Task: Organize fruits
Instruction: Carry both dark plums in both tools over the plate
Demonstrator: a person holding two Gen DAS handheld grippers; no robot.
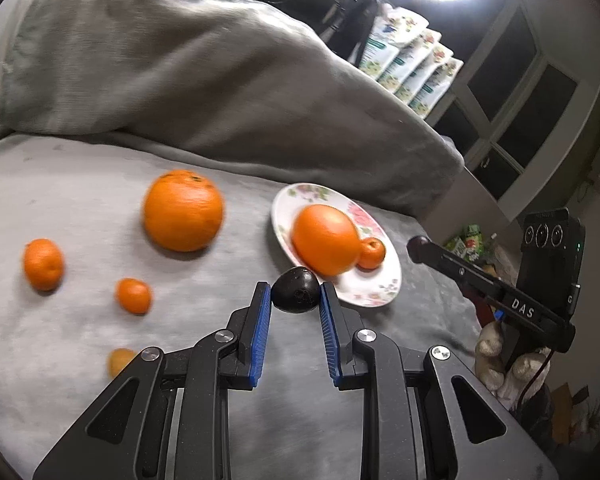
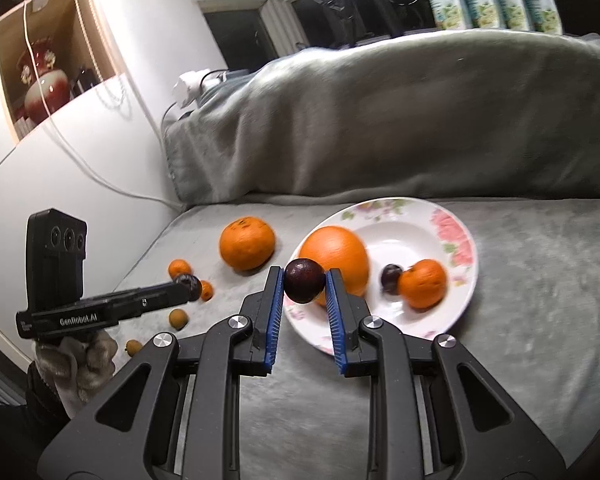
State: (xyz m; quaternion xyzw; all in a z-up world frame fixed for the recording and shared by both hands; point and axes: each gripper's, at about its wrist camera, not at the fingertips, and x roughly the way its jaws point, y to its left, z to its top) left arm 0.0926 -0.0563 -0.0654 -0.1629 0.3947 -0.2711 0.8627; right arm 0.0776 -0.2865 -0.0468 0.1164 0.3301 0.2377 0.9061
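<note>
My left gripper [image 1: 295,286] is shut on a dark plum [image 1: 296,298], held above the grey blanket just left of the flowered plate [image 1: 366,294]. My right gripper [image 2: 304,274] is shut on a second dark plum [image 2: 305,286] over the plate's near left rim [image 2: 412,236]. On the plate lie a large orange [image 2: 336,254], a mandarin [image 2: 423,283] and another plum [image 2: 391,278]. A big orange [image 1: 183,210], two mandarins [image 1: 43,264] [image 1: 133,295] and small pale fruits [image 2: 178,318] lie loose on the blanket to the left.
A blanket-covered backrest [image 2: 380,120] rises behind the seat. White cables [image 2: 100,176] and a charger run down the wall at the left. Gloved hands [image 2: 76,360] hold both tools. Packets [image 1: 416,68] stand on the window sill behind.
</note>
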